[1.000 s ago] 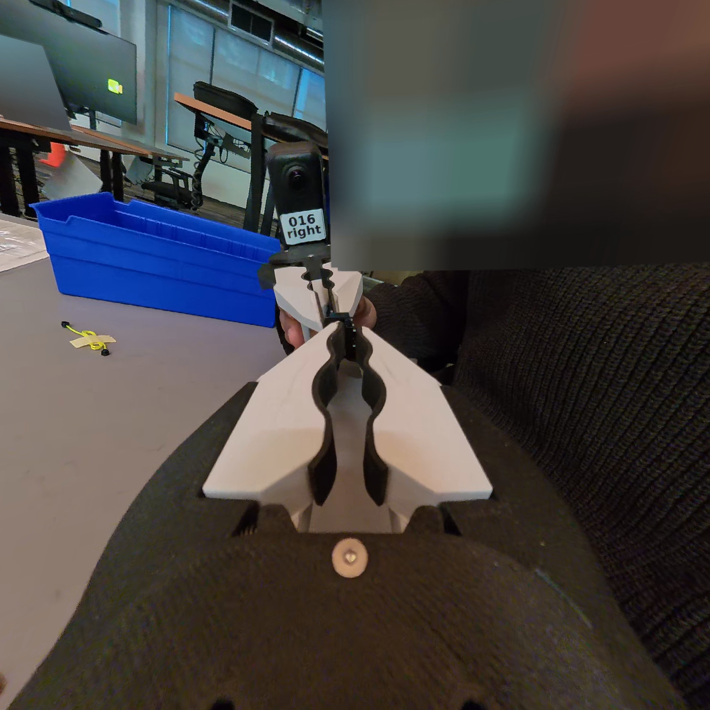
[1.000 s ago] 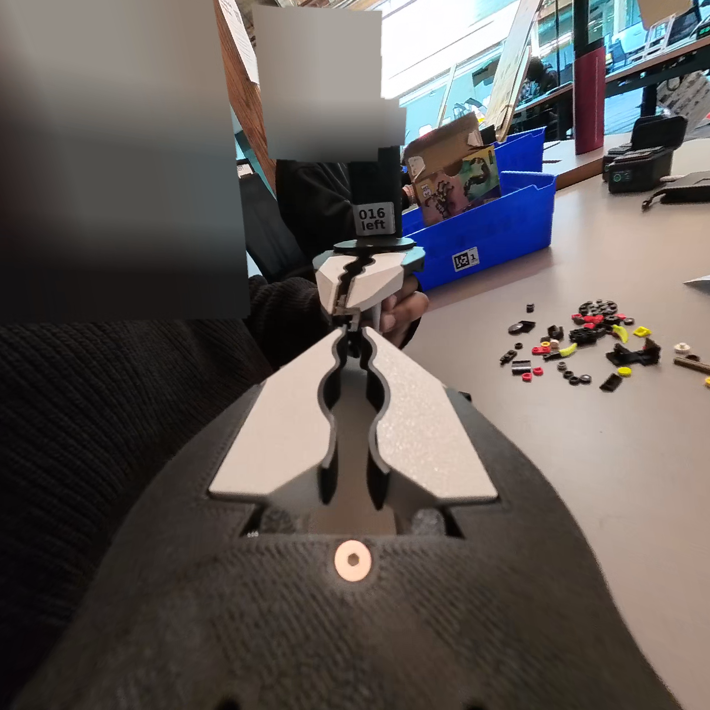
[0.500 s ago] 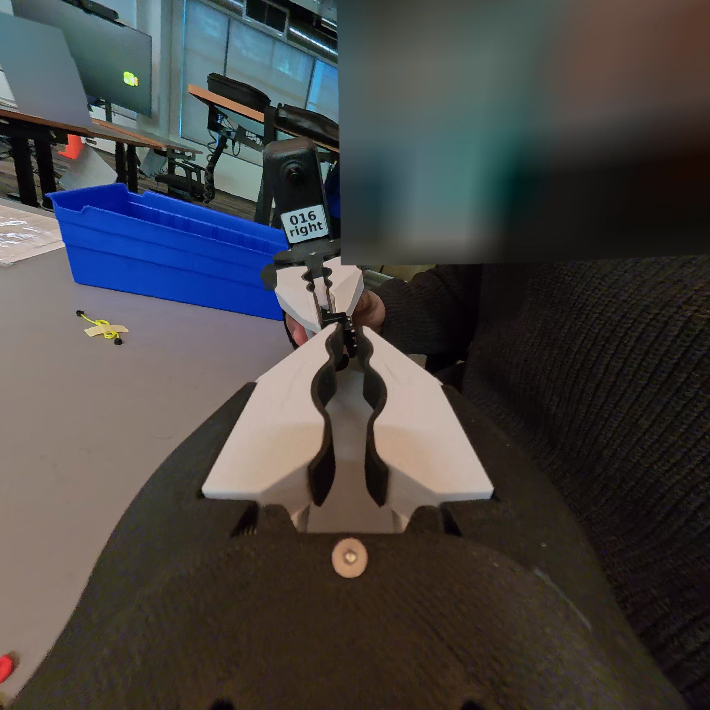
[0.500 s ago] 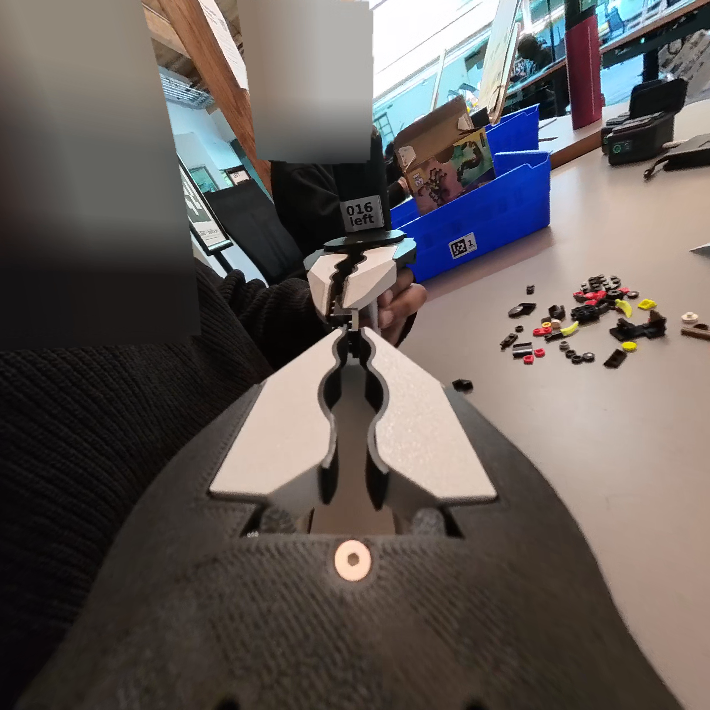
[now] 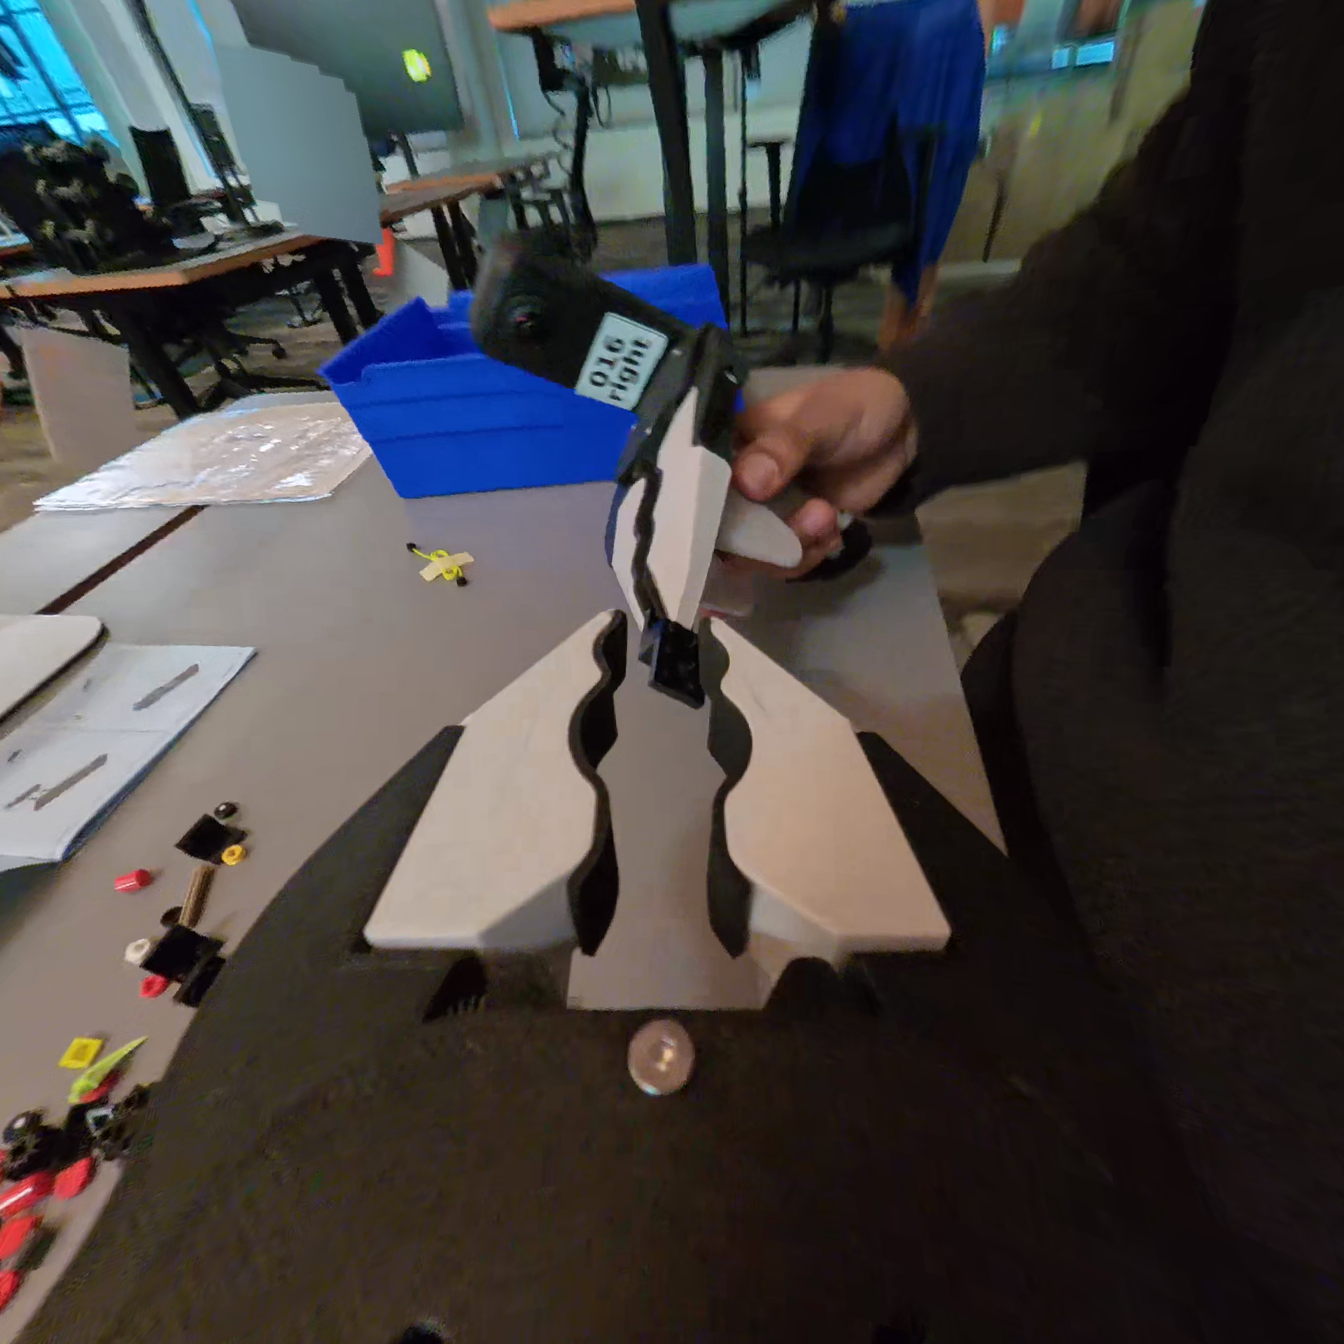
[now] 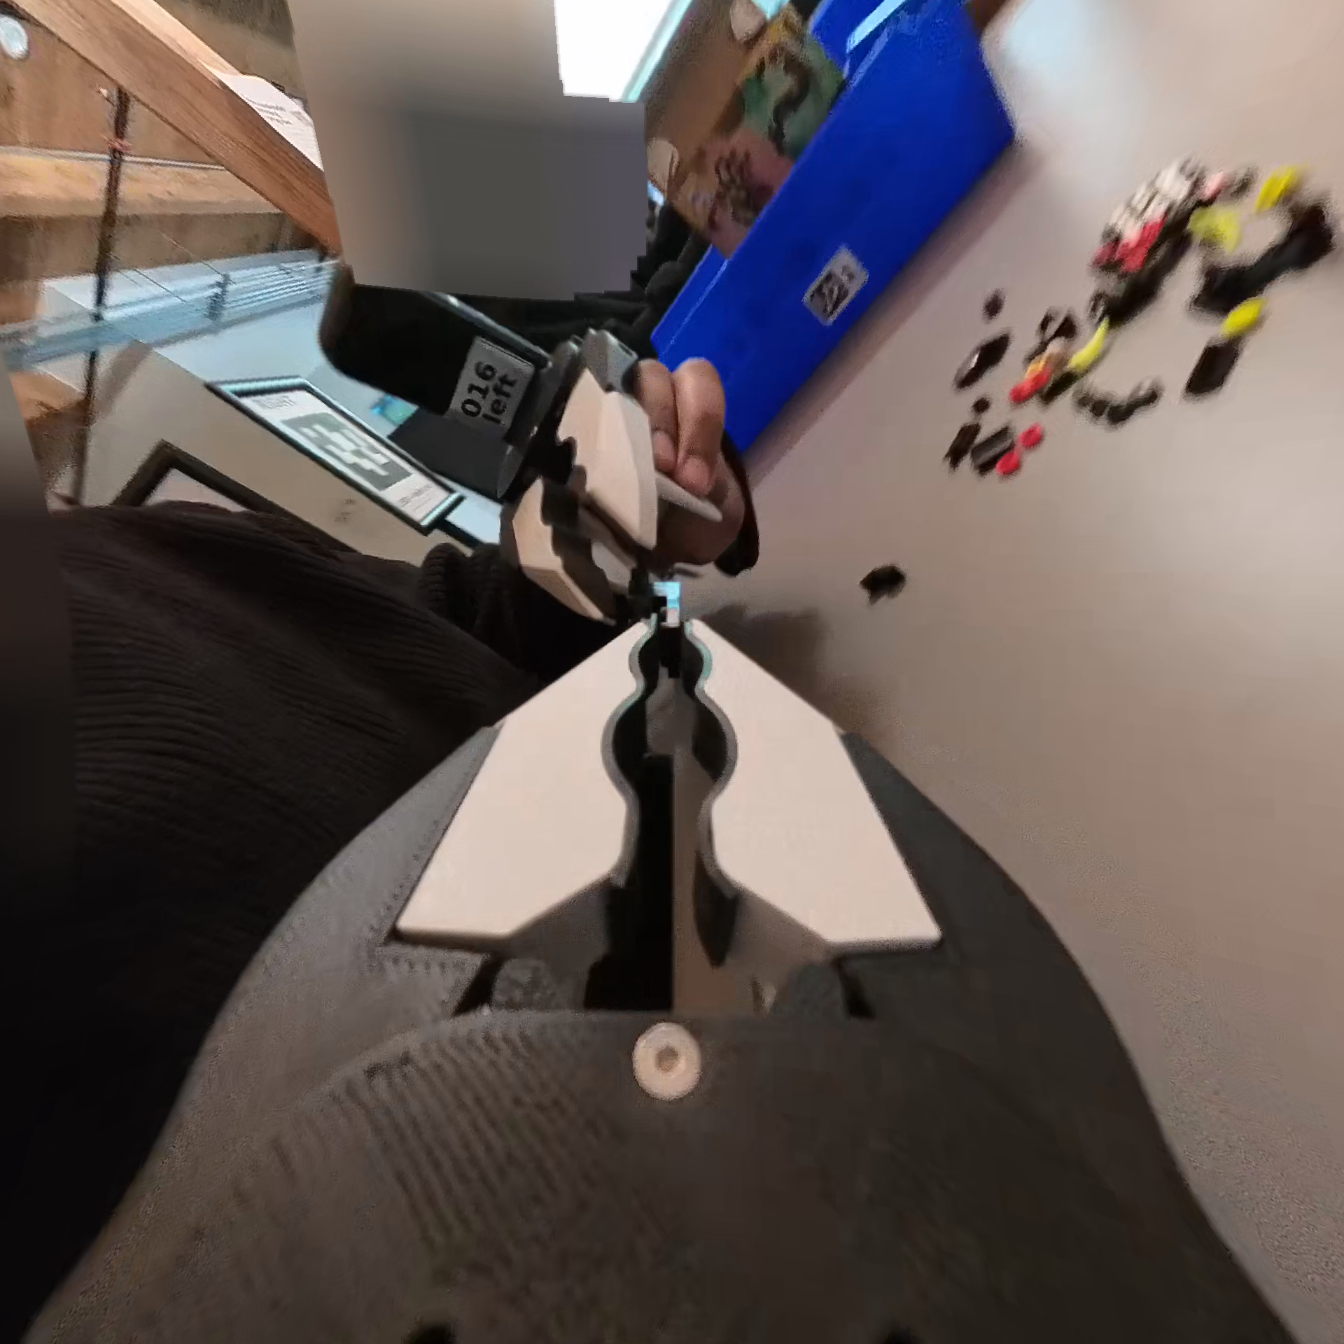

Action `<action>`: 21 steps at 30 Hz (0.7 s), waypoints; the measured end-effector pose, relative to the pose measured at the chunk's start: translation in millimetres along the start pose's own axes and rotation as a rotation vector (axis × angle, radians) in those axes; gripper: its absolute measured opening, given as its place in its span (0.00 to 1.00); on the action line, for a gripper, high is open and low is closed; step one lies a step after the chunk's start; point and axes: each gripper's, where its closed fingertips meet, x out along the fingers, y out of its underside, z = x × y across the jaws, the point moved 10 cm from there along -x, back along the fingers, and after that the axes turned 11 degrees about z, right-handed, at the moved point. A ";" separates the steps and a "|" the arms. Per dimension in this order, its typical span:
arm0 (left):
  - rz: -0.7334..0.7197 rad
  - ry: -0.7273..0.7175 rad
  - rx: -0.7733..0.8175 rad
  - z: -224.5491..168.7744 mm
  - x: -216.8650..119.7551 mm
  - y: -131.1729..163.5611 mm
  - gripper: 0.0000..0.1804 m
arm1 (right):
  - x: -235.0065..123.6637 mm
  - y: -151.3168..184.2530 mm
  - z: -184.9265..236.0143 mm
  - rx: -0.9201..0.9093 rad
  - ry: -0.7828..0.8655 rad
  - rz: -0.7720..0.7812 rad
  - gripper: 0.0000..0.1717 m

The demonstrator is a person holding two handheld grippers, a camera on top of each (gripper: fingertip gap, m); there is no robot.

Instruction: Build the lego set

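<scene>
An open workroom with desks and chairs lies behind a grey table (image 5: 291, 654). On its left side, in the left wrist view, sit a sheet of clear plastic (image 5: 211, 454), an open booklet (image 5: 87, 742) and a scatter of small bricks (image 5: 182, 938) in black, red and yellow. Farther back a bit of yellow cord under tape (image 5: 442, 564) lies alone, and behind it stands a blue bin (image 5: 465, 422); what is in it is hidden by its wall. The right wrist view shows another blue bin (image 6: 836, 225) with a printed cardboard box (image 6: 734, 109) standing in it.

The left gripper (image 5: 662, 633) has its fingers (image 5: 524, 771) parted, with table showing between them. A black brick (image 5: 673, 665) hangs in that gap, close against the right-hand finger and clear of the other one, so this gripper does not have it. The brick is pinched at its upper end by the right gripper (image 6: 665, 633), whose fingers come down from above, closed on it. The brick's long axis runs roughly in line with the right gripper's fingers, pointing down into the left gripper's opening. Both grippers meet tip to tip above the table, near its front edge.
</scene>
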 end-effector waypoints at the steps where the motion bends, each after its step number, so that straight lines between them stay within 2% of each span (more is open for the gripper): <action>1: 0.032 0.009 0.024 -2.9 3.2 1.3 0.09 | 2.6 2.2 -2.6 0.040 -0.016 0.019 0.02; 6: 0.115 -0.008 0.078 -7.6 12.0 5.9 0.11 | 6.0 5.5 -4.9 0.085 -0.031 0.048 0.02; 15: 0.090 0.003 0.036 -2.8 8.5 5.1 0.08 | 2.8 4.3 -6.5 0.121 -0.090 0.005 0.03; 19: 0.060 -0.018 -0.038 7.2 3.6 6.5 0.08 | -3.5 0.8 -7.6 0.133 -0.093 -0.050 0.12; 21: 0.040 -0.041 -0.100 14.7 0.4 7.7 0.08 | -6.5 -0.5 -8.3 0.154 -0.123 -0.080 0.13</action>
